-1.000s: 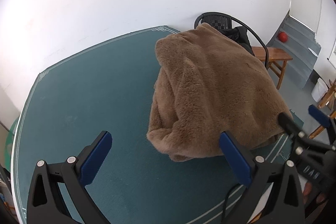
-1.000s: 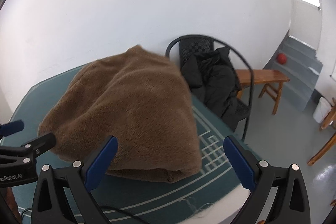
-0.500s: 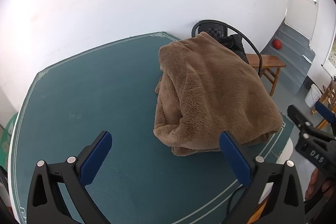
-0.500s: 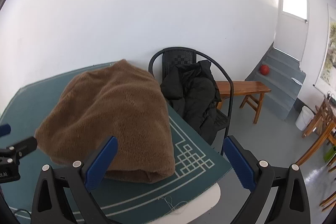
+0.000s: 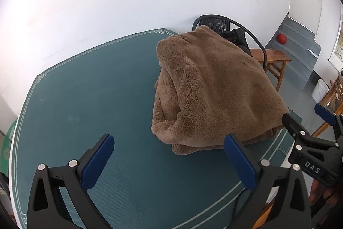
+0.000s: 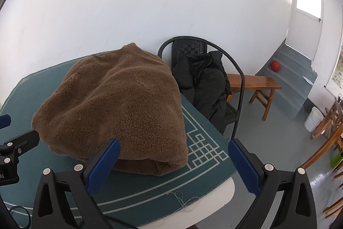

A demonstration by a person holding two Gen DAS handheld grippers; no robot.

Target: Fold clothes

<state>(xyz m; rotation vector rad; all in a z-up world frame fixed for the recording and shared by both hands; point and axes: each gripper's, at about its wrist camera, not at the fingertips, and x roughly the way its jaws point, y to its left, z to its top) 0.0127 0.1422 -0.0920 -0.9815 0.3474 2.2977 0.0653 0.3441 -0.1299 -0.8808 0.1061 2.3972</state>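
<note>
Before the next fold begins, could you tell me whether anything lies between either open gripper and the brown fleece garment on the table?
Nothing visible does. The left gripper and the right gripper are both open, and only bare green table mat lies between them and the brown fleece garment. The chair with the black jacket stands behind it.

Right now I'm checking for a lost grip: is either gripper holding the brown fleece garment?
No; the left gripper and right gripper both stand open with nothing between their fingers, and the brown fleece garment lies folded on the green mat.

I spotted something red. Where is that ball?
The red ball sits on the grey stairs at the room's far right, beyond the wooden bench.
</note>
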